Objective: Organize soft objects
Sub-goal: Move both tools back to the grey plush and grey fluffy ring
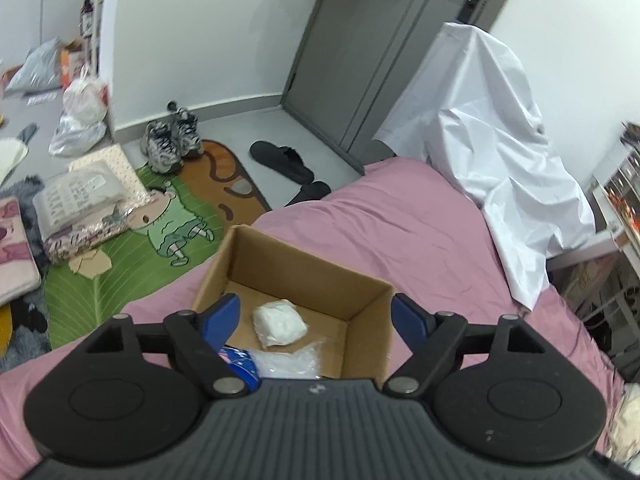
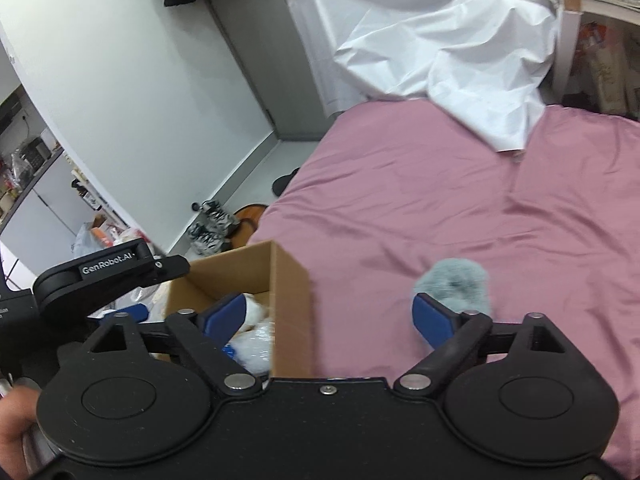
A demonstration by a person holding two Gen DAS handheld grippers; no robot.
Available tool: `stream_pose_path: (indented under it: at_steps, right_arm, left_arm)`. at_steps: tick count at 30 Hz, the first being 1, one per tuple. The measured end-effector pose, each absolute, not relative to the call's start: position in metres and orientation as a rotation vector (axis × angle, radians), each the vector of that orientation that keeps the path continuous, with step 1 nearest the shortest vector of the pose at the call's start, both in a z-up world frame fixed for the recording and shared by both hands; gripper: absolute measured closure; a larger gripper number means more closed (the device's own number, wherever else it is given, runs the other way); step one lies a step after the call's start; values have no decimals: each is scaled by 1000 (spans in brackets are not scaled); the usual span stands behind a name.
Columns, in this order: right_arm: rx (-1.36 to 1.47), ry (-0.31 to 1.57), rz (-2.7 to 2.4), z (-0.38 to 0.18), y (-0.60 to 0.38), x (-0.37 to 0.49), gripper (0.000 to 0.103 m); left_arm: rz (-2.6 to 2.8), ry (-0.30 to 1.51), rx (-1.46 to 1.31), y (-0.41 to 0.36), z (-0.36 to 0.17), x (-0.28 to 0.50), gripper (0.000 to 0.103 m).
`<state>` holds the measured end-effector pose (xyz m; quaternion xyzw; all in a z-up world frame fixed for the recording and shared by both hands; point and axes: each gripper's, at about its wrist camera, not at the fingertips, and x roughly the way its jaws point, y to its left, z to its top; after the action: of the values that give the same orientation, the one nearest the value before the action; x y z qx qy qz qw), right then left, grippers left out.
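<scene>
An open cardboard box (image 1: 366, 334) stands on the pink bed (image 1: 400, 216). Inside lie a white soft packet (image 1: 279, 322), a clear plastic bag (image 1: 292, 362) and a blue item (image 1: 240, 362). My left gripper (image 1: 316, 314) is open and empty, hovering over the box. In the right wrist view the box (image 2: 292, 292) sits at the left, with white soft items (image 2: 256, 344) inside. My right gripper (image 2: 330, 314) is open and empty above the box's right wall. A grey-blue fluffy object (image 2: 456, 284) lies on the bed (image 2: 440, 200) by the right fingertip (image 2: 434, 314).
A white sheet (image 1: 492, 160) drapes over the bed's far corner, also in the right wrist view (image 2: 432, 40). Shoes (image 1: 172, 140), slippers (image 1: 284, 160), a green mat (image 1: 132, 256) and packages (image 1: 80, 200) lie on the floor at the left. A cluttered shelf (image 1: 624, 200) stands at the right.
</scene>
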<state>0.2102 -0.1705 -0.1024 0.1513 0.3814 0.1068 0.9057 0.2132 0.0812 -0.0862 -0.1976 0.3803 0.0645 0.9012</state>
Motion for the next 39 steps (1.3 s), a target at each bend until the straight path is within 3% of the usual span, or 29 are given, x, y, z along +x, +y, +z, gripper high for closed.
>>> stream_pose_path:
  at_steps: [6,16,24,39]
  right_arm:
    - [318,764,177,-103,-205,198,0]
    - [367,741,130,-109,-257,186,0]
    - [397,735,116,-117,-287,183,0]
    - [477,767,105,-143,-329,188,0]
  left_arm:
    - [93,769,-354,49,-81,206,13]
    - [68,766,-223,2,-77,199,11]
    - [19,776,-136,-35,-76,196,1]
    - [-45,834,-82,-83,-94,200,0]
